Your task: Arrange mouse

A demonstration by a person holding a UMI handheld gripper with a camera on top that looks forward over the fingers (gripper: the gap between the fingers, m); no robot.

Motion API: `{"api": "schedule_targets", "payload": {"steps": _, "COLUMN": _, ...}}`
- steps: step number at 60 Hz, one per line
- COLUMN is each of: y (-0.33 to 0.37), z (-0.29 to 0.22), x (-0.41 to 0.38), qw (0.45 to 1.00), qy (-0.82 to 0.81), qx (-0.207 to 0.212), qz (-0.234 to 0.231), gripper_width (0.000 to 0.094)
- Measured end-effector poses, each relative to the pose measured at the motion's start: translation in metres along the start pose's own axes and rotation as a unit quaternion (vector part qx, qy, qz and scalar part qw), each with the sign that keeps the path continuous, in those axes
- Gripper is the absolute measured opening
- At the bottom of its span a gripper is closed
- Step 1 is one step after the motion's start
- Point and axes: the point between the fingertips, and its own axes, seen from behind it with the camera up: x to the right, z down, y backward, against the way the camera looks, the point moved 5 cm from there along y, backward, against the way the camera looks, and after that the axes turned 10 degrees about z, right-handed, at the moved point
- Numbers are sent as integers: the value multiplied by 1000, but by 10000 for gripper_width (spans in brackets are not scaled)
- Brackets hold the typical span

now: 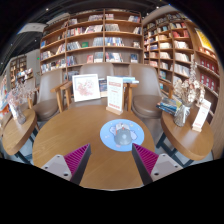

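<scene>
The gripper (pixel 111 161) hung over the near edge of the round wooden table (pixel 60 135), fingers wide apart and holding nothing. No mouse was visible anywhere, just a round blue mouse pad (pixel 121 133) mid-table ahead of the fingers. Best bet was probably finding the mouse first, then setting it squarely on that pad

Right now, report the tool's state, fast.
Tool: open, holding nothing; bare wooden table shows between its fingers, and the round blue mouse pad lies just ahead of them.

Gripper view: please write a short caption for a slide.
Open gripper hovers over a round wooden table, a blue mouse pad just ahead, bookshelves beyond.
</scene>
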Motion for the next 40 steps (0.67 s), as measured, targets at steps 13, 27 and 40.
{"api": "schedule_targets", "payload": {"steps": 13, "y": 107, "z": 48, "x": -3, "qw": 1000, "qy": 2, "qx": 7, "qz": -2, "gripper_width": 852}}
{"api": "schedule_targets", "payload": {"steps": 27, "y": 152, "z": 75, "x": -3, "qw": 1000, "qy": 16, "qx": 18, "qz": -2, "gripper_width": 855}}
{"api": "schedule_targets", "payload": {"steps": 40, "y": 167, "z": 66, "x": 5, "qw": 998, "qy": 30, "qx": 52, "qz": 13, "gripper_width": 853}}
